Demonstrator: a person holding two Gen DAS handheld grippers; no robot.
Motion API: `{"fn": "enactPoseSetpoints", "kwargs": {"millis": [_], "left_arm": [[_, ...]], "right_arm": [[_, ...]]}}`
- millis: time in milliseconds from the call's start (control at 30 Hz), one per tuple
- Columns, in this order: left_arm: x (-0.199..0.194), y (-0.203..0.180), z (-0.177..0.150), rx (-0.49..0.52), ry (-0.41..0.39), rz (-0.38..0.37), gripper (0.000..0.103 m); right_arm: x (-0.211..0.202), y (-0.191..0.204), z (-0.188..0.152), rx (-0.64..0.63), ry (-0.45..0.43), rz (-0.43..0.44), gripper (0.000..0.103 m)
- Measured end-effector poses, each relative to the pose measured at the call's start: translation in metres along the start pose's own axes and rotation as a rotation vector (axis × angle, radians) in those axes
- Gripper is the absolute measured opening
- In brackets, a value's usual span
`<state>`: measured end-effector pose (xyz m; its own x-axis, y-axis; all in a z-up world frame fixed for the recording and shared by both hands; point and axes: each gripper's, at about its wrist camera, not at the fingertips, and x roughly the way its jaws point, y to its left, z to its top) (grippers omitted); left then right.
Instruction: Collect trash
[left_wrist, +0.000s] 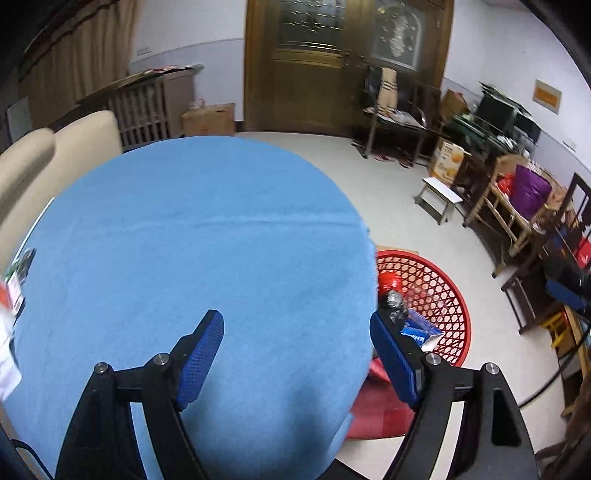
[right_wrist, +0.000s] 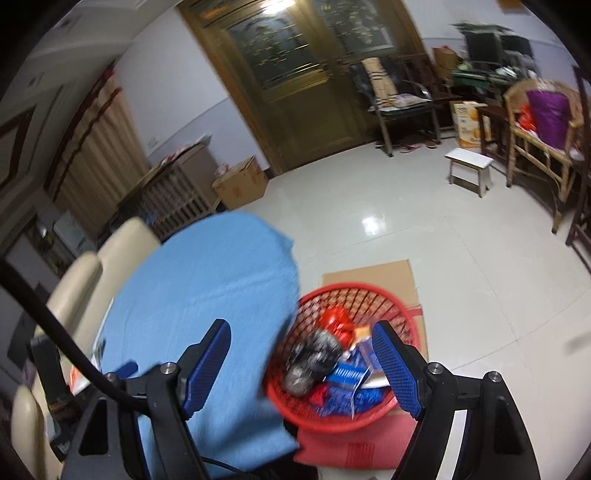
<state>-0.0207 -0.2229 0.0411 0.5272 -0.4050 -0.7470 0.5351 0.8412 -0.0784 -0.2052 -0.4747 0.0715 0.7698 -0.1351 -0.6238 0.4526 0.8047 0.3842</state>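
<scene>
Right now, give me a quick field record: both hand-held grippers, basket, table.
left hand-held gripper: open, nothing between the pads
right hand-held gripper: open, nothing held
basket: red mesh, on the floor beside the table, resting on cardboard
basket contents: red, black and blue wrappers
table: blue cloth; some items at the left edge, too blurred to identify

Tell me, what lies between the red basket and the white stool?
Bare pale floor and a flat cardboard sheet under the red basket; the white stool stands beyond, seen in the right wrist view.

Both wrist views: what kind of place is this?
Most likely a lived-in home's living or dining room: ornate wooden double door, round table under a blue cloth with cream chairs, cardboard boxes and cluttered furniture along the walls, red trash basket on the floor.
</scene>
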Motion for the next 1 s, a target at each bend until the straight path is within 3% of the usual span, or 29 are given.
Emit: {"fn": "enactPoseSetpoints", "kwargs": {"millis": [133, 367, 1000], "left_arm": [[-0.021, 0.013, -0.009, -0.032, -0.045, 0.029, 0.082], [-0.046, 0.027, -0.022, -0.075, -0.103, 0.1, 0.083], [-0.046, 0.027, -0.029, -0.083, -0.098, 0.146, 0.092]], "right_arm": [[-0.007, 0.027, -0.026, -0.073, 0.022, 0.013, 0.082], [-0.012, 0.065, -0.071, -0.213, 0.011, -0.036, 0.082], [-0.002, 0.065, -0.085, -0.202, -0.005, -0.129, 0.086]]}}
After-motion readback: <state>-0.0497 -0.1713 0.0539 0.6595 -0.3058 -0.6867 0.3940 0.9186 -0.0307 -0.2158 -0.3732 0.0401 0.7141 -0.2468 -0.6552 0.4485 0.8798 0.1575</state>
